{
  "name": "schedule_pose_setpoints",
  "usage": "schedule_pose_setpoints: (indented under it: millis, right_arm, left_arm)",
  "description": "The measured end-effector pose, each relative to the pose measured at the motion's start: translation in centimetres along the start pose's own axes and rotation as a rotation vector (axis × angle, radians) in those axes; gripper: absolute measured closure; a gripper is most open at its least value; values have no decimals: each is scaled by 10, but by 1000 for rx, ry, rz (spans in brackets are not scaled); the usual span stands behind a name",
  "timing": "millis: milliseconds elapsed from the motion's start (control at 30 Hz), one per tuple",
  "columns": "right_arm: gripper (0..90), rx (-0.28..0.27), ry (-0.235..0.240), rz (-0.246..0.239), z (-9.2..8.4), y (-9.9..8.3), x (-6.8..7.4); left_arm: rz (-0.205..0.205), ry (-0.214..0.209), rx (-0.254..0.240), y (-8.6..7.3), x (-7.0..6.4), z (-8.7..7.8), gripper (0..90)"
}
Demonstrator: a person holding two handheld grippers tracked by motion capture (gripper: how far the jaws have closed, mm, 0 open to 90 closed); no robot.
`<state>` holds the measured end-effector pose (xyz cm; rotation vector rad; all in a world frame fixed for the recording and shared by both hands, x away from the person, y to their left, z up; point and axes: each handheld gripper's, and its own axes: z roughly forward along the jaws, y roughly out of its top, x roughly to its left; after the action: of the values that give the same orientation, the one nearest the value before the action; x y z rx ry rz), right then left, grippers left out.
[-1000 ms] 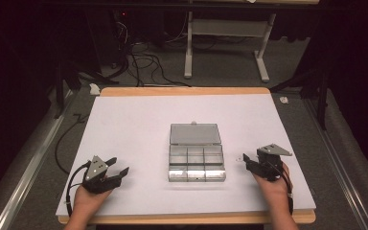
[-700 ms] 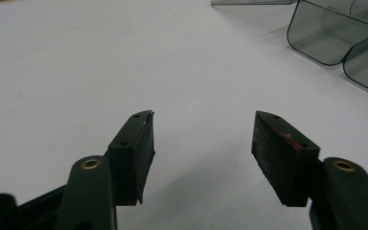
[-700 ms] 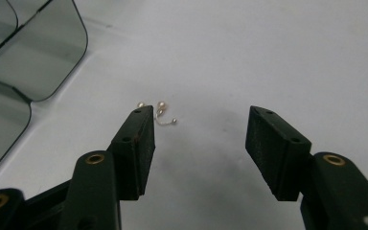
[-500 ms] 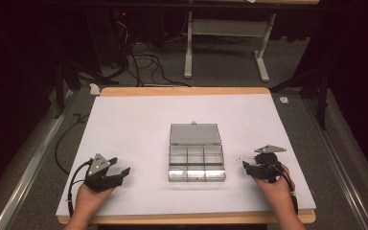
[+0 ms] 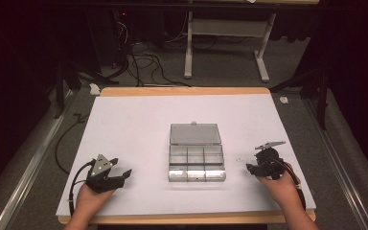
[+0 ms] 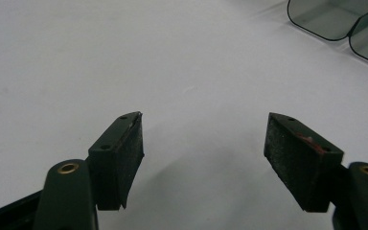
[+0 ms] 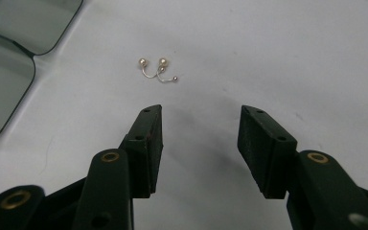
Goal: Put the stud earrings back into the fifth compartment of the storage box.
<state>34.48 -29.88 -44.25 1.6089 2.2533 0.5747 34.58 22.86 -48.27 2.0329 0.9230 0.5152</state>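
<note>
A clear plastic compartment box [image 5: 196, 164] lies at the table's middle with its lid [image 5: 194, 134] folded back flat. A pair of small pearl earrings [image 7: 155, 68] rests on the white table surface just right of the box, a tiny speck in the high view [image 5: 239, 158]. My right gripper [image 7: 201, 129] is open and low over the table, with the earrings a short way ahead of its jaws; the high view shows it [image 5: 250, 167] right of the box. My left gripper [image 6: 203, 139] is open over bare white surface, at the front left [image 5: 124, 175] in the high view.
The white table surface [image 5: 134, 124] has a wooden edge [image 5: 182, 90] at the back. Rounded corners of the box [image 6: 335, 19] show at the top right of the left gripper view and at the top left [image 7: 28, 24] of the right gripper view. Cables and a desk frame lie on the floor beyond.
My right gripper has dipped slightly and shifted a little toward the box. The left gripper has barely moved.
</note>
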Motion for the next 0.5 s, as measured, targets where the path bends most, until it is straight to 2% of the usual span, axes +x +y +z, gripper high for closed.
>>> schedule_pose_setpoints:
  millis: [67,167,333,500]
  right_arm:
    - [534,18,26,-2,-2,1,-1]
    - [539,48,42,-8,-4,3,-1]
    - [543,97,44,-30,-7,6,0]
    - [544,138,55,-45,-9,10,1]
  left_arm:
    - [4,-2,4,0,0,0,304]
    - [11,0,11,0,-1,0,304]
    - [28,1,22,1,-3,1,303]
    - [28,0,21,0,-3,2,302]
